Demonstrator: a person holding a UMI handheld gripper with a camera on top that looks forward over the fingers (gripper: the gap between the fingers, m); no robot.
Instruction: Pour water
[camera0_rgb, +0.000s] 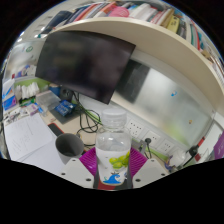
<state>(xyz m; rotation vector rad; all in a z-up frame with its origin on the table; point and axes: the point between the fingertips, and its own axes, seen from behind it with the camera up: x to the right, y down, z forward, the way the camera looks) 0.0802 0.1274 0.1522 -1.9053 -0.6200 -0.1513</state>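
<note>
Gripper view
Tool (112, 176): its two fingers rise from below, each with a magenta pad (90, 160) on the inner face; they are clamped on the lower body of the bottle, one pad pressed to each side.
Bottle (113, 148): clear plastic, round-bodied, narrowing to ribbed shoulders and a pale cap; it stands about upright between the fingers. A green and blue label wraps its lower half. How much water is in it I cannot tell.
Cup (69, 148): a dark, round, open-mouthed vessel just to the left of the bottle, beside the left finger; it sits on the surface. Its material is hard to judge, and its inside is in shadow.
Surface (40, 140): a pale desk top, crowded; flat white sheets of paper (25, 138) lie left of the cup.
Monitor (88, 62): a broad, flat, black screen with a smooth dark face, beyond the bottle and above it, tilted in the wide lens.
Shelf (150, 25): a pale curved-looking board above the monitor, carrying a row of upright books (140, 11) with coloured spines.
Wall (175, 100): light and plain, right of the monitor.
Clutter: small blue and mixed items sit far left on the surface, too small to name.
</note>
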